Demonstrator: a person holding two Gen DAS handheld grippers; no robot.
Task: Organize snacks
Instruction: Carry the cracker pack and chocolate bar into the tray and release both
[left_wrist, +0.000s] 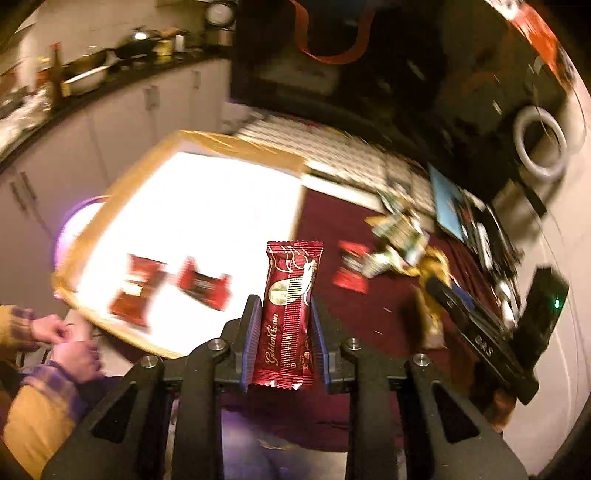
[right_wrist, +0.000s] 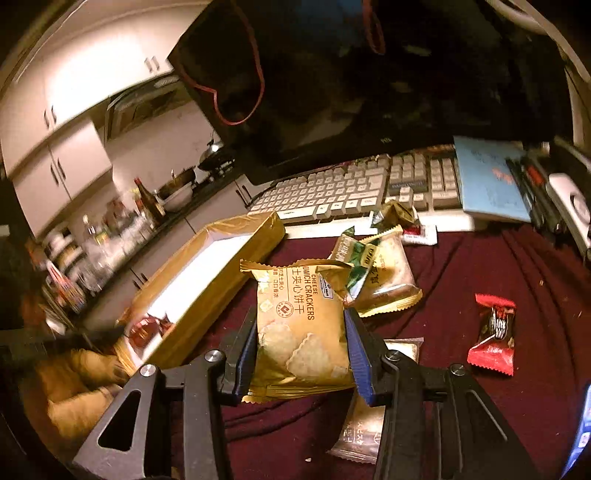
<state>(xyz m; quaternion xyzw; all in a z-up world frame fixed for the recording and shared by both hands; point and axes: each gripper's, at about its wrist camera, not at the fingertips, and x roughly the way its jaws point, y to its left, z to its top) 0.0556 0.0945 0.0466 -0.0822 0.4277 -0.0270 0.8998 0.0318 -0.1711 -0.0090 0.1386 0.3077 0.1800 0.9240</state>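
Observation:
My left gripper (left_wrist: 285, 301) is shut on a dark red snack bar (left_wrist: 291, 310), held upright above the maroon cloth beside a gold-rimmed box (left_wrist: 192, 142) with a white floor. Two red packets (left_wrist: 135, 290) (left_wrist: 204, 287) lie inside that box. My right gripper (right_wrist: 301, 317) is shut on a gold cheese cracker packet (right_wrist: 301, 325), lifted over the cloth right of the same box (right_wrist: 207, 284). A red candy (right_wrist: 493, 334) lies on the cloth at the right. A heap of gold and green packets (right_wrist: 373, 273) lies behind the held cracker packet.
A white keyboard (right_wrist: 332, 192) and a blue booklet (right_wrist: 489, 177) lie at the back under a dark bag (right_wrist: 332, 74). More cracker packets (right_wrist: 360, 432) rest under my right gripper. A person's hands (left_wrist: 70, 343) in a plaid sleeve are at the lower left. Kitchen counter clutter (left_wrist: 74, 77) stands behind.

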